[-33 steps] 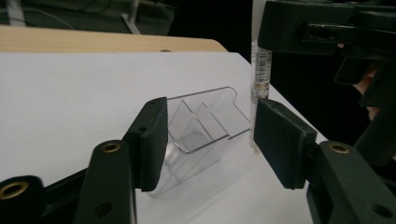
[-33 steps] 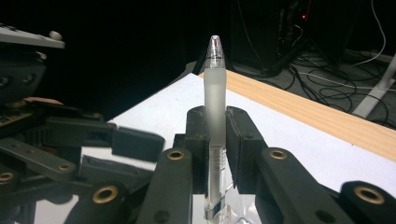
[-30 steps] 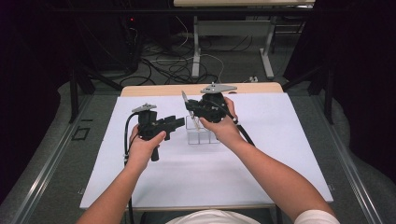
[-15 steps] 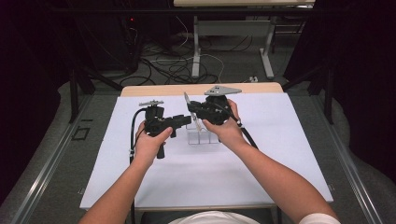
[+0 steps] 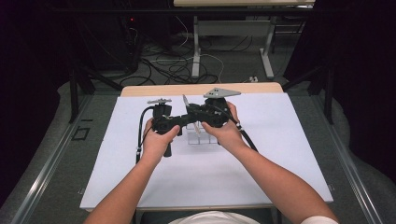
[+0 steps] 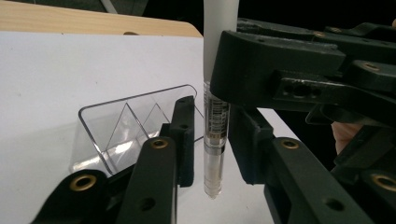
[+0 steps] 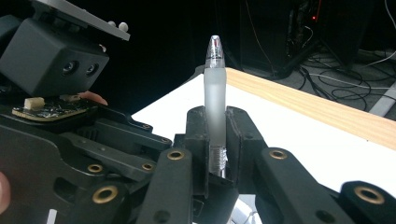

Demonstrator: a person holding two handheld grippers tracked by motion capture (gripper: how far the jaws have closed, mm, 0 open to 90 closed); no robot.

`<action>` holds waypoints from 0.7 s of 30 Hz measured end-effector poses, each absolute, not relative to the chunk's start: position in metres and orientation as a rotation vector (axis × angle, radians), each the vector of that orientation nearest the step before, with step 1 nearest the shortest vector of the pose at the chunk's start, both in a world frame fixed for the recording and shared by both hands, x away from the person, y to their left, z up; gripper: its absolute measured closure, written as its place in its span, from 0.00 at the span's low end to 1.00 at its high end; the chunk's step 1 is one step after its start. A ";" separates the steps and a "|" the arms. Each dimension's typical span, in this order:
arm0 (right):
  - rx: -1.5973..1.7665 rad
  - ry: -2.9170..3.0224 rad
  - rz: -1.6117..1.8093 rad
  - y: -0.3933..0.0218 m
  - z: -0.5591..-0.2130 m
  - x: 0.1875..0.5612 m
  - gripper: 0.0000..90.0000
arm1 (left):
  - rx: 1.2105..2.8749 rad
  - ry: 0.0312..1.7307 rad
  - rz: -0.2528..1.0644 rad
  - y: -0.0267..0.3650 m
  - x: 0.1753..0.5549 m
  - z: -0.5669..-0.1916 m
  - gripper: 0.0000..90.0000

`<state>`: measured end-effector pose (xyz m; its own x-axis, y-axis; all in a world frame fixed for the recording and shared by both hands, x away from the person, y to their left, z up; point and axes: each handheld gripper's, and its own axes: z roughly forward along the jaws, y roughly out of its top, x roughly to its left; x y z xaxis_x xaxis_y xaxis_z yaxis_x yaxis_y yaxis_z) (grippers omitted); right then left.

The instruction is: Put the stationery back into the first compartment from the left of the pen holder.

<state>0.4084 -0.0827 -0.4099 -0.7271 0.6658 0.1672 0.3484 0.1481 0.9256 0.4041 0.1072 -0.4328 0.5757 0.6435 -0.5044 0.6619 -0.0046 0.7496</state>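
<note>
Frosted white plastic sleeves the upper half of the pen (image 7: 215, 100), which stands upright with a clear tip on top; its lower barrel is clear with fine print. The right hand-held gripper (image 7: 215, 140) is clamped on its middle, above the tabletop (image 5: 280, 154). The left hand-held gripper (image 6: 210, 140) has just been closing around the lower barrel, its pads not visibly touching it. A clear plastic holder (image 6: 126, 126) stands just behind, close to both grippers.

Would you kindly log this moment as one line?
right gripper: shut on pen, upright | left gripper: jaws closing around pen barrel | rack: on table
</note>
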 end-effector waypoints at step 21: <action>0.995 2.146 1.622 -0.088 -0.409 0.406 0.78 | 1.682 1.154 -0.042 0.105 0.408 -0.433 0.88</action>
<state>0.4060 -0.0883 -0.4090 -0.7263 0.6625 0.1831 0.3569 0.1359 0.9242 0.4081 0.1052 -0.4333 0.5350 0.6589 -0.5288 0.6954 0.0121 0.7185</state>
